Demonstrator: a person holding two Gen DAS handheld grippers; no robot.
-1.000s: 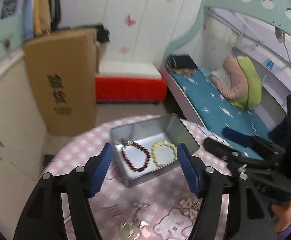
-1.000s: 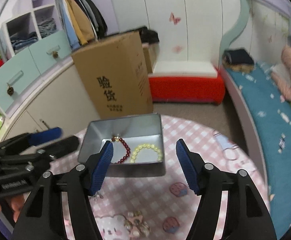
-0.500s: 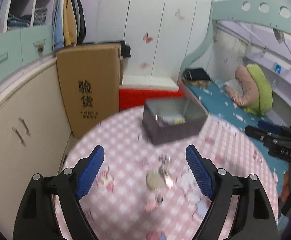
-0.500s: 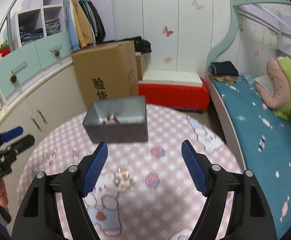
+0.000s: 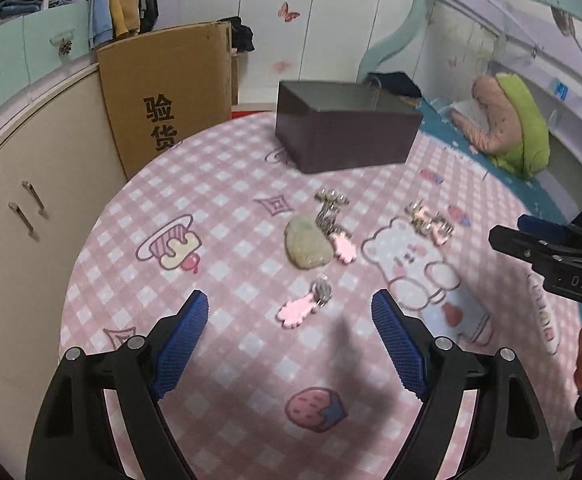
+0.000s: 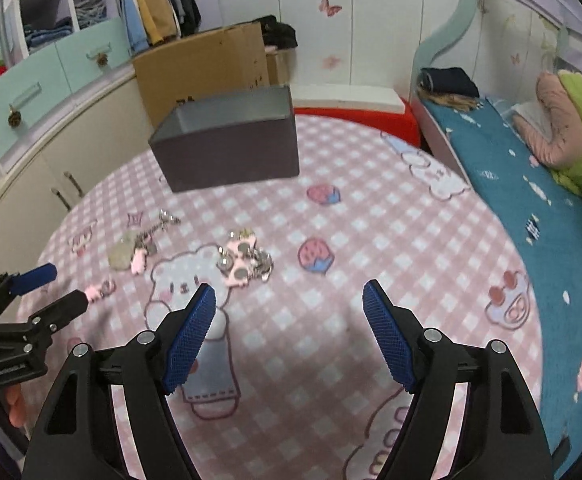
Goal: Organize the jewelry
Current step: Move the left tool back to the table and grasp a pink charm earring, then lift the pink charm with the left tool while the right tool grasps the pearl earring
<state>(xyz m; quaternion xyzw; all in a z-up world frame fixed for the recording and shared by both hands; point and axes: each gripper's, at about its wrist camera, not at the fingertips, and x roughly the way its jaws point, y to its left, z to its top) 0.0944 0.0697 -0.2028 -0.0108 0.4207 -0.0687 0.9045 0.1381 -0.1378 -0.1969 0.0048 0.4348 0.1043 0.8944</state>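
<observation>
Both grippers wide, empty; jewelry (image 5: 333,224) near tin (image 5: 343,136).

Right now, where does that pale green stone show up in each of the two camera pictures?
Left wrist view: the green stone lies near the middle, on the pink tablecloth.
Right wrist view: the green stone lies at the left, small.
Shared landmark: the grey box stands behind it in both.
</observation>
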